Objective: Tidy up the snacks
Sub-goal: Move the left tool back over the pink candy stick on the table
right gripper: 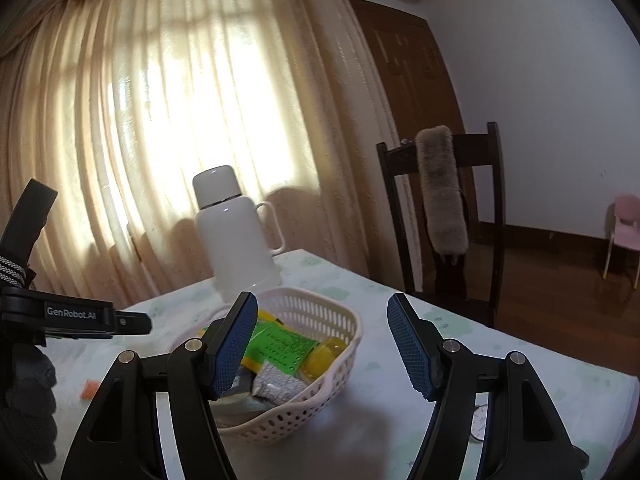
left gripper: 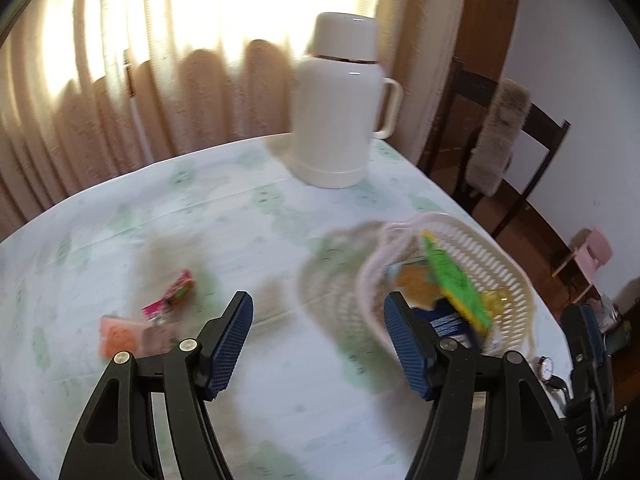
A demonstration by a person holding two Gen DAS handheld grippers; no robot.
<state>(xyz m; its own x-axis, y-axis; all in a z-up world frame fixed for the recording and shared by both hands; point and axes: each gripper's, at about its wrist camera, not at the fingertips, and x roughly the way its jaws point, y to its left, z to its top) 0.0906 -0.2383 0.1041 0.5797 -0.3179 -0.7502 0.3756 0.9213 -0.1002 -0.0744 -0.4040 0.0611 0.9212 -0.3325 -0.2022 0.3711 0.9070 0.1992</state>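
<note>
A white lattice basket (left gripper: pixel 492 256) (right gripper: pixel 320 304) on the table holds a green packet (left gripper: pixel 456 284) (right gripper: pixel 280 344), a yellow piece (right gripper: pixel 324 354), a silver packet (right gripper: pixel 276 388) and other blurred snacks. My left gripper (left gripper: pixel 320 340) is open over bare cloth, left of the basket, with nothing between its fingers. Further left lie a pink candy packet (left gripper: pixel 172 294) and an orange packet (left gripper: pixel 120 336) (right gripper: pixel 90 388). My right gripper (right gripper: pixel 324 344) is open too, nothing in it. It points at the basket from the near side; its left finger (right gripper: pixel 236 344) covers part of the basket.
A tall white thermos (left gripper: pixel 340 108) (right gripper: pixel 236 232) stands at the table's far side before the curtain. A dark chair (right gripper: pixel 440 220) with a fur strip is at the right edge. A wristwatch (left gripper: pixel 546 368) (right gripper: pixel 478 420) lies near the basket. A small pink chair (right gripper: pixel 624 232) stands by the wall.
</note>
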